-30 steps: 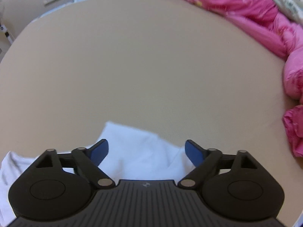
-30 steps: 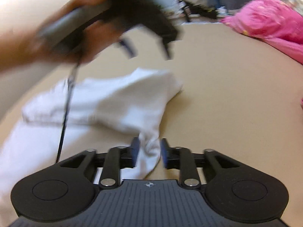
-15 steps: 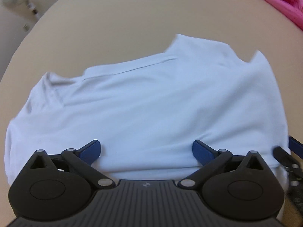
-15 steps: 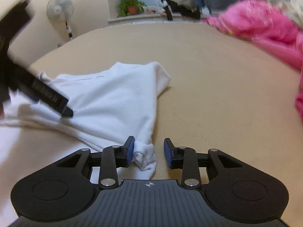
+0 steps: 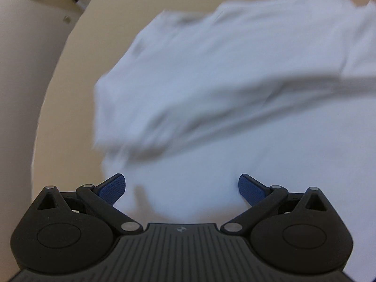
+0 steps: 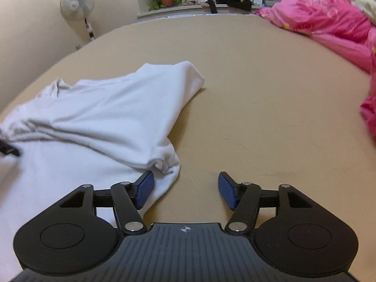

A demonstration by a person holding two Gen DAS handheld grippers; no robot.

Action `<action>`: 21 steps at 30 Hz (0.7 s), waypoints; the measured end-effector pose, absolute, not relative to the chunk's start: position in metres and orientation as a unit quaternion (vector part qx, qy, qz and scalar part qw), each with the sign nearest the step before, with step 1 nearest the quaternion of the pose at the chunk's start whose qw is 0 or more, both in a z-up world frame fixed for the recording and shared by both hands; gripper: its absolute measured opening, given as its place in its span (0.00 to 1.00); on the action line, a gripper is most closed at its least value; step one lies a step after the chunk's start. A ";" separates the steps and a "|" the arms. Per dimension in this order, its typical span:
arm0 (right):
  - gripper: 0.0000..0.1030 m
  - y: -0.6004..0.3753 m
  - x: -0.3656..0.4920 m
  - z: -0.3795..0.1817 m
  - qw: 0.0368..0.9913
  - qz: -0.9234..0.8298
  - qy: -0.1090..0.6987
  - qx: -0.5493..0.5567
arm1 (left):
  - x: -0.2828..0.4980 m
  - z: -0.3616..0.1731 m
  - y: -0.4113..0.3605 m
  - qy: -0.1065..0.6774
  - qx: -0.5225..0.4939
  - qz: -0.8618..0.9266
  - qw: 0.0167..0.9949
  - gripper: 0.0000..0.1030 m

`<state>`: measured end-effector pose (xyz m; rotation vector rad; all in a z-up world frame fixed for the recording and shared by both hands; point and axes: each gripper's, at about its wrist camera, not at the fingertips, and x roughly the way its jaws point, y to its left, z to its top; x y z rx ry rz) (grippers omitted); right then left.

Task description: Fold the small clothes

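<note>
With the first fold laid over, my right tongs (image 6: 185,189) have just been opening off the white shirt (image 6: 98,117) on the tan bed (image 6: 258,94), while my left tongs (image 5: 182,188) hang spread wide above it, so next I need a fresh edge to pinch.

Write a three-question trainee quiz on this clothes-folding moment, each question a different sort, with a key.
1. True or false: the right gripper is clamped on the white cotton shirt.
2. Which lies at the tan bed's far right?
A. pink quilt
B. blue towel
C. grey pillow
3. Fill in: the left gripper hovers wide ____ over the shirt.

Key: 1 false, its jaws have just been opening and the shirt corner lies free between them; 2 A; 3 open.
</note>
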<state>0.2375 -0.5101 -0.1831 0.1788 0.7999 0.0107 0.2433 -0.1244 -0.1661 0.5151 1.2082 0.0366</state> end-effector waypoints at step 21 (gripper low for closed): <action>0.90 -0.421 0.039 -0.090 0.901 -0.068 0.413 0.111 | 0.056 -0.140 0.031 0.584 0.102 0.014 0.805 1.00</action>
